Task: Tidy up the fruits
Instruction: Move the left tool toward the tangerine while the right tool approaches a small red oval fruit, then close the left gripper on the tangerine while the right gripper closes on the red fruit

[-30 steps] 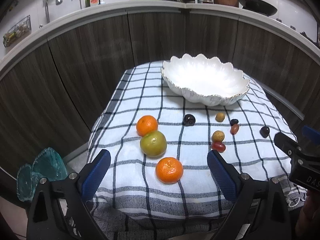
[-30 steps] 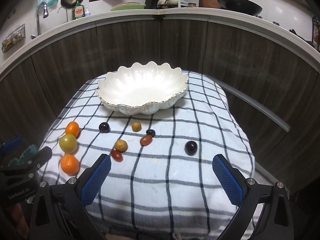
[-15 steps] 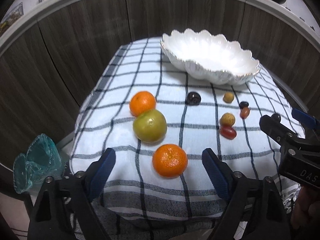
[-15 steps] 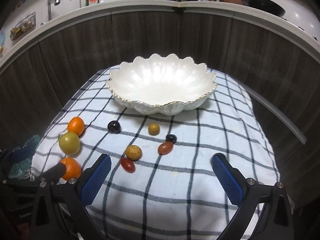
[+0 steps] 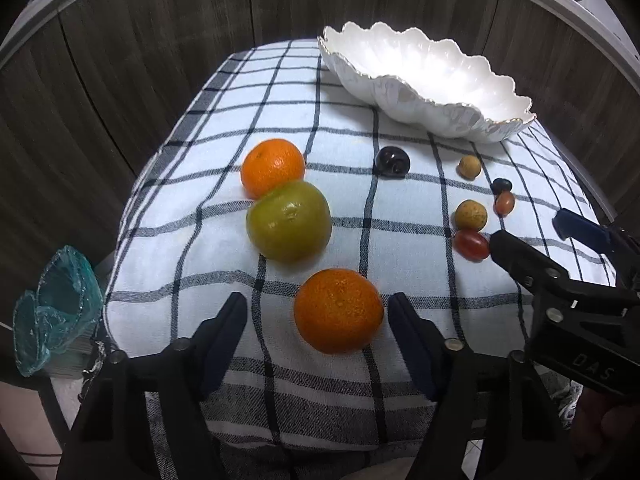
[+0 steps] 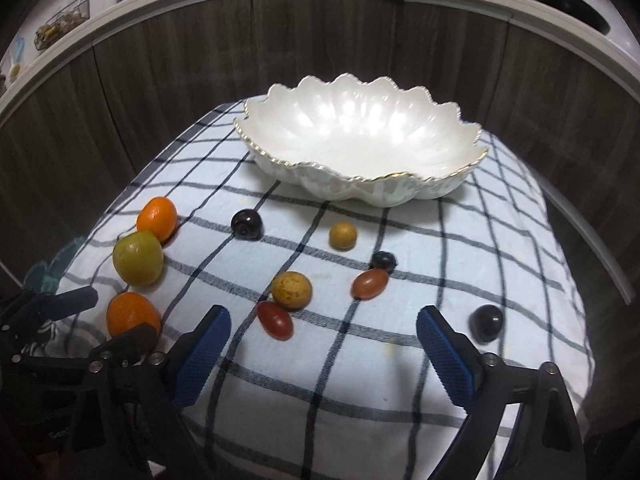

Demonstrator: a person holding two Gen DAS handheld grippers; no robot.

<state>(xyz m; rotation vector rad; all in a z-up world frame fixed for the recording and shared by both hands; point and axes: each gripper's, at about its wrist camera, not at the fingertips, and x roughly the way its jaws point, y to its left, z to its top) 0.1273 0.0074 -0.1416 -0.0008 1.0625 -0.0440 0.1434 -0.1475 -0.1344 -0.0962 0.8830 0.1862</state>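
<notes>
My left gripper (image 5: 318, 320) is low over the near left of the table (image 6: 500, 240), which wears a checked cloth (image 5: 224, 128). Its jaws have just been closing and now flank the nearest orange (image 5: 338, 310); the right pad sits just beside the peel, the left one stands apart, so nothing is grasped. Beyond it a green citrus (image 5: 289, 220) touches a second orange (image 5: 273, 167).

My right gripper (image 6: 322, 344) is released too, its jaws having just narrowed a little, with only bare cloth between them. A red grape tomato (image 6: 275, 320) lies just ahead of its left pad, touching a yellowish round fruit (image 6: 291, 290). A dark cherry (image 6: 486, 322) lies just outside the right pad. Farther off lie another red tomato (image 6: 370, 284), a small dark berry (image 6: 383, 261), a small yellow fruit (image 6: 342, 235) and another dark cherry (image 6: 247, 224). The scalloped white bowl (image 6: 360, 196) sits empty at the far side.
</notes>
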